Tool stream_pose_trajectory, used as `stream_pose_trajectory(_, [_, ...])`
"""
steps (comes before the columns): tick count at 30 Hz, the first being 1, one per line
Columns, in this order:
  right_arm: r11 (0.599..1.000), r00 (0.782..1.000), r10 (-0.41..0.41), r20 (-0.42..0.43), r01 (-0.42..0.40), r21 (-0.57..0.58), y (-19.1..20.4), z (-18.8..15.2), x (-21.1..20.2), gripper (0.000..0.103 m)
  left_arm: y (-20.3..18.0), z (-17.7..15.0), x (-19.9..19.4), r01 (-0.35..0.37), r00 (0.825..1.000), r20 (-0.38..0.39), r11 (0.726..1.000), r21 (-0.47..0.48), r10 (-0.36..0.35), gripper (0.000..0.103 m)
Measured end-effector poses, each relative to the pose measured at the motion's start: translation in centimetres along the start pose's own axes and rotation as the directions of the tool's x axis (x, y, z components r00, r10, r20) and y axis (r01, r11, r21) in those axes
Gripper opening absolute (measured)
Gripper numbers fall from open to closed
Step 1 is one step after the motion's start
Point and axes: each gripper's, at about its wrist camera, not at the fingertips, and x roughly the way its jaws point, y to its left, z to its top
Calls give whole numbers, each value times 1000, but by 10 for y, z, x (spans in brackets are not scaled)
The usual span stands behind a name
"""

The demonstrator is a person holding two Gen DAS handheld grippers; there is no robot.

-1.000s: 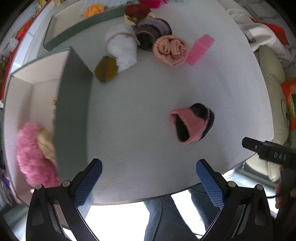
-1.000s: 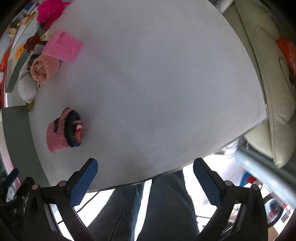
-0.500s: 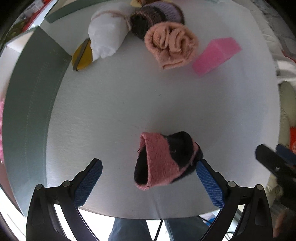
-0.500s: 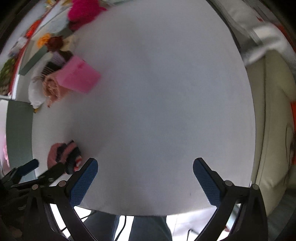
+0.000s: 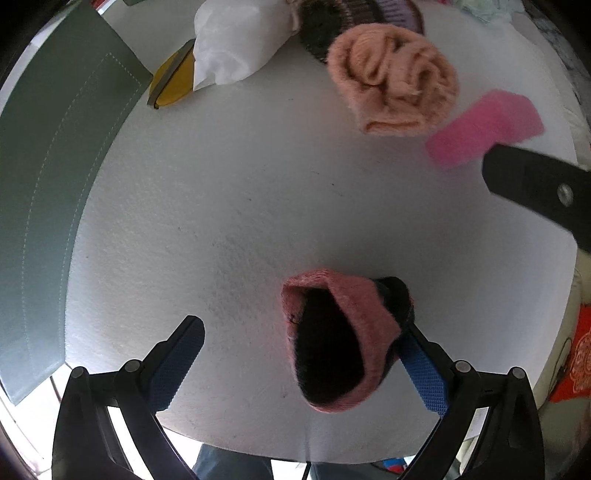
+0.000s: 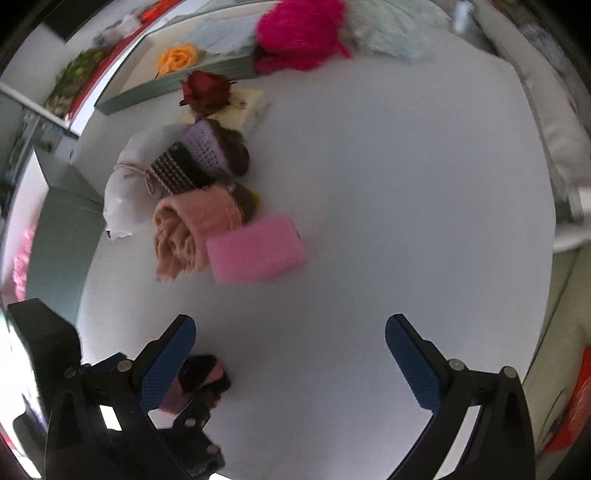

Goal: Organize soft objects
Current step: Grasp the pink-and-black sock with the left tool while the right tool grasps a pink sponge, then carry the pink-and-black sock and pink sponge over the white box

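Observation:
A pink and black knitted sock [image 5: 343, 339] lies on the white table [image 5: 221, 206] between the open fingers of my left gripper [image 5: 299, 354], close against the right finger. It also shows in the right wrist view [image 6: 201, 380], behind the left finger. My right gripper [image 6: 290, 350] is open and empty above the table, with a pink sponge [image 6: 255, 251] ahead of it. A rolled peach cloth [image 5: 391, 92] lies beside the sponge [image 5: 484, 125].
A green box wall [image 5: 48, 199] stands at the left. A white tied pouch [image 5: 232, 48], a yellow disc [image 5: 173, 81] and dark knitted items [image 6: 199, 162] lie at the back. A red rose [image 6: 207, 90], a magenta fluffy thing [image 6: 299, 33] and a second tray [image 6: 177, 79] lie farther off.
My left gripper has moved forward over the table so the pink and black sock now sits between its fingers. My right gripper has swung toward the pile, which now looks nearer.

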Motion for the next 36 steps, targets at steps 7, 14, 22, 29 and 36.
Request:
stream_pose_trajectory(7, [993,1000,-9,17,11,-114,14,18,23,99,1,4,14,23,999,-26,999,-32,-24,102])
stream_pose_trajectory(14, [983,1000,27,-1,-27,-181,30,23,30,50,19,13,20,25,999,-47,999,-35,-27,103])
stream_pose_trajectory(22, [994,993,112,-35,-112,13,-17,-10,14,51,23,33,30,20,993,-117,998,-54,-26,100])
stream_pose_trajectory(29, [979,987,150,-62,-139,148,-46,-56,-5,51,-1,26,18,103,987,-130,990,95,-90,36])
stream_pose_trajectory(36, [962,977,181,-116,-151,227,-57,-97,-12,51,-9,10,-5,69,995,-91,967,244,-48,30])
